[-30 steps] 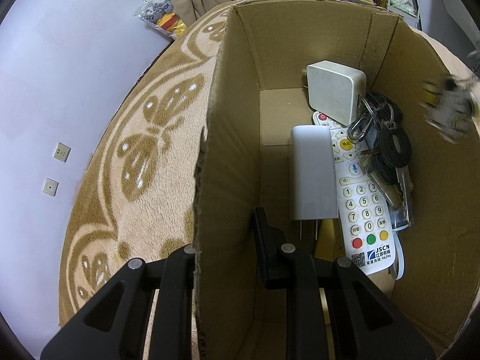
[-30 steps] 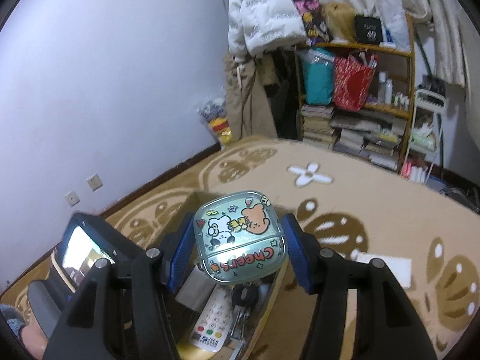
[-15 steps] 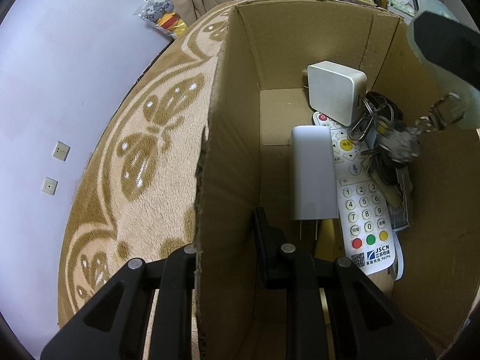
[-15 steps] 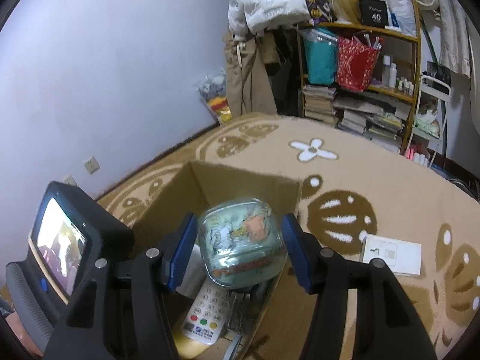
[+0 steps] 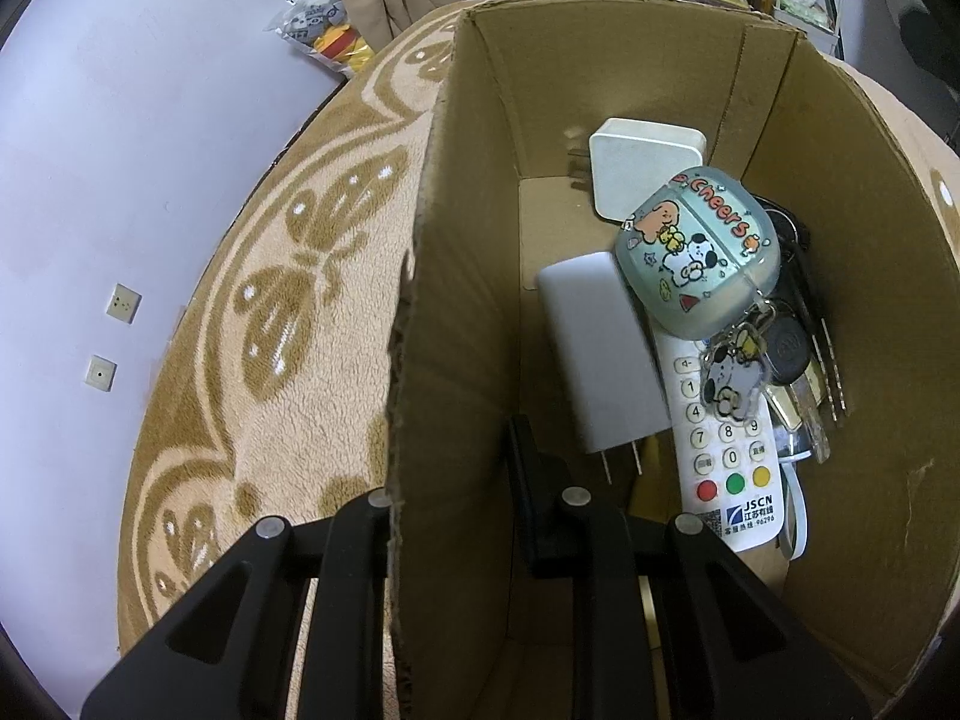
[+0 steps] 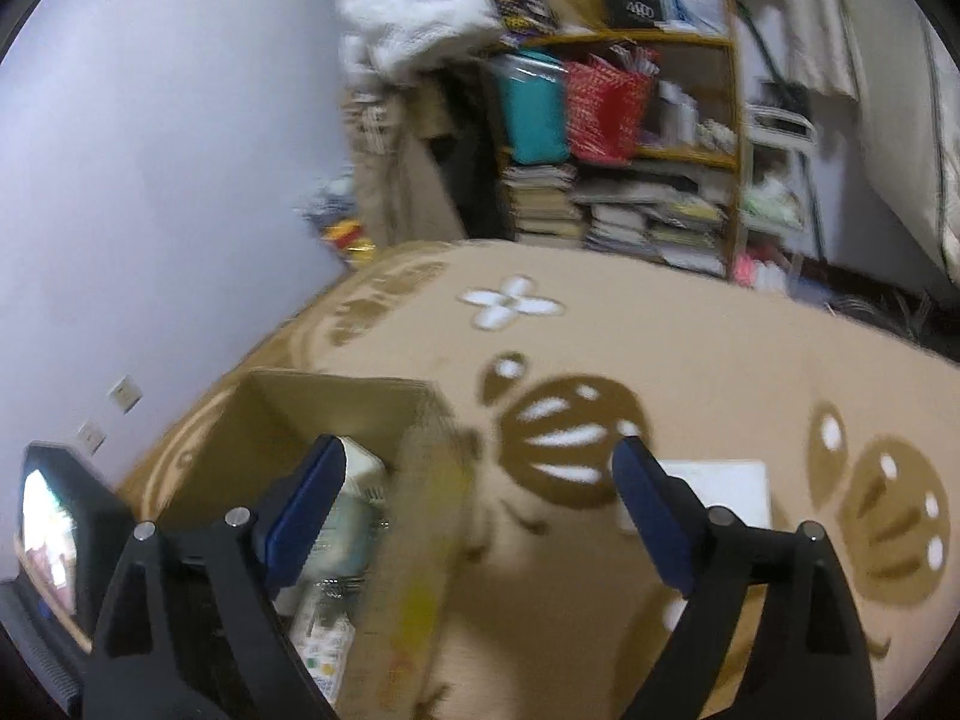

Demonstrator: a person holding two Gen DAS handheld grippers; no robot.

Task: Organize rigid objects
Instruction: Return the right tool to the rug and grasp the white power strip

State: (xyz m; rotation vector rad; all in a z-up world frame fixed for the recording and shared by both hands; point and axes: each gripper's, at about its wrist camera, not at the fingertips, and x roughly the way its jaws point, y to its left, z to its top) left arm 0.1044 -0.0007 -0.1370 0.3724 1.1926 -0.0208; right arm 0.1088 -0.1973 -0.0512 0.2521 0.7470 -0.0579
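A cardboard box (image 5: 840,324) holds a green cartoon case (image 5: 699,258) with a charm keychain (image 5: 729,378), two white chargers (image 5: 600,354), a white remote (image 5: 729,468) and keys (image 5: 804,372). My left gripper (image 5: 456,492) is shut on the box's left wall (image 5: 444,360), one finger outside and one inside. My right gripper (image 6: 477,468) is open and empty above the box (image 6: 282,420), its blue pads (image 6: 306,498) spread wide. The right wrist view is blurred.
The box stands on a beige patterned carpet (image 5: 288,324). A white flat box (image 6: 720,492) lies on the carpet to the right. A bookshelf (image 6: 648,138) and hanging coats stand at the back. A small screen (image 6: 48,528) shows at left.
My right gripper has opened and let go of the green case, which now lies in the box on the other items. The right gripper has pulled away to the right.
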